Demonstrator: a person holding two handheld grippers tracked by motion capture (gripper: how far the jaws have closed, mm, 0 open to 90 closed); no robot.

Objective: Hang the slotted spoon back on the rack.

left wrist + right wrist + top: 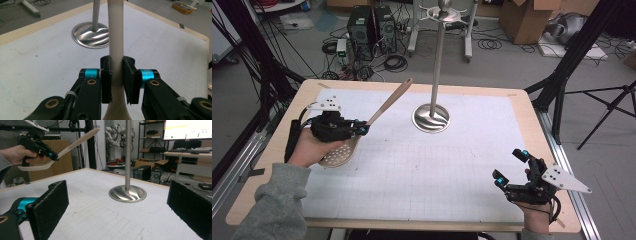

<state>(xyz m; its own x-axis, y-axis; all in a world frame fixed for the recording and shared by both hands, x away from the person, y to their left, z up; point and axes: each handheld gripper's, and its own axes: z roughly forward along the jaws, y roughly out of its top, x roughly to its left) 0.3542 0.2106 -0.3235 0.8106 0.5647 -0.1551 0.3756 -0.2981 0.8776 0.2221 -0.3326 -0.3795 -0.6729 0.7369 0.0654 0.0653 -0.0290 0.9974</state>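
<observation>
One slotted spoon (362, 127), one metal stand (432, 117) and two hand-held grippers share a wooden table (532, 125) covered by a white gridded mat (422, 165). The left gripper (362, 129), held in the person's left hand (312, 147) at the left side of the table, has its fingers (107, 80) clenched on the spoon's pale, smooth handle, just above where the handle widens toward the bowl. The spoon is lifted clear of the mat: its handle slants up and away toward the far edge of the table, while its round perforated bowl hangs low under the hand. In the left gripper view the handle rises straight between the two black pads, with a blue cylinder at either side.

The right gripper (512, 167) sits at the near right corner, gripped by the person's right hand (537, 212), fingers (48, 205) released and spread wide apart, holding nothing; a grey three-cornered plate points off the table's right edge. Its pads look coarse and foam-like.

The stand, well apart from both grippers, has a round, shiny swirled base (127, 193) and a thin upright pole topped with hooks. A grey sleeve (274, 205) covers the left forearm.
</observation>
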